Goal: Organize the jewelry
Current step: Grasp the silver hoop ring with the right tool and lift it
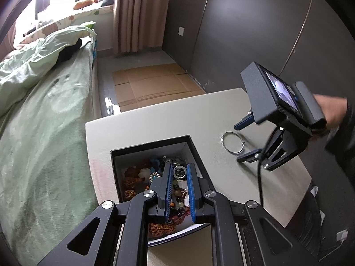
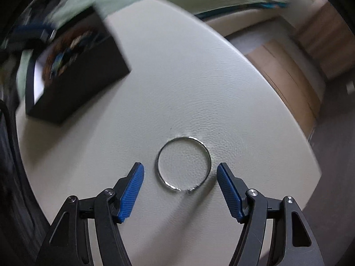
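Cream leather tabletop [image 2: 199,77] bears a silver bangle [image 2: 184,164] between the spread right gripper [image 2: 180,175], while the left gripper [image 1: 179,173], jaws narrowly parted, hangs over the jewelry box [image 1: 153,148].

You are holding your left tool [image 1: 179,173] over the open jewelry box [image 1: 153,146] on the pale counter [image 1: 142,122].

Its blue-padded fingers [image 1: 168,190] are standing a narrow gap apart above the heap of beads and bracelets [image 1: 142,177], with a small round dark piece [image 1: 179,171] showing between their tips; whether they are touching it cannot be told. Your right tool [image 1: 244,141] is hovering to the right with its fingers spread wide, just beside a thin silver bangle [image 1: 233,143] lying flat on the counter. A bed with a green quilt [image 1: 40,115] is lying along the left, and flattened cardboard [image 1: 150,86] is covering the floor beyond.
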Tool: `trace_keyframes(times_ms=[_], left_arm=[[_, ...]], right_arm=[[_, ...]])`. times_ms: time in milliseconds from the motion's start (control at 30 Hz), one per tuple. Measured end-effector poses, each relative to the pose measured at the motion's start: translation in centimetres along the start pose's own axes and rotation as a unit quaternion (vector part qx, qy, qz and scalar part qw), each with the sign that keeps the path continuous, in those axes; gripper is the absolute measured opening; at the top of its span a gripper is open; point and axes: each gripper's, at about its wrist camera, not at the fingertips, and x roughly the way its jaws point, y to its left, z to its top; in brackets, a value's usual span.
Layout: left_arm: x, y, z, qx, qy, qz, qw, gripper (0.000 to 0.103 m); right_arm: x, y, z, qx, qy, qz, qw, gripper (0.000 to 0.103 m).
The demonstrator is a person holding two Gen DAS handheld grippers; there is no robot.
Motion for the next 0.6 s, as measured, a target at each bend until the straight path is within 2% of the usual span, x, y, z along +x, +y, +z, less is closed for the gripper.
trace_keyframes(times_ms=[100, 233, 400, 600], left_arm=[[0.2, 0.5, -0.2, -0.004, 0.006, -0.001, 1.0000, 0.014], [0.8, 0.8, -0.5, -0.007, 0.021, -0.006, 0.9997, 0.014], [1.5, 1.0, -0.7, -0.012, 0.033, -0.016, 0.9993, 0.014], [1.6, 1.3, -0.7, -0.025, 0.042, -0.020, 0.9986, 0.016]], right_arm=[[0.3, 0.5, 0.6, -0.058, 0.031, -0.010, 0.998, 0.067], [0.8, 0.7, 1.2, -0.106, 0.049, -0.007, 0.993, 0.067], [1.5, -0.8, 1.8, -0.111, 0.063, 0.034, 0.991, 0.067], [1.9, -1.4, 2.1, -0.119, 0.064, 0.034, 0.990, 0.067]])
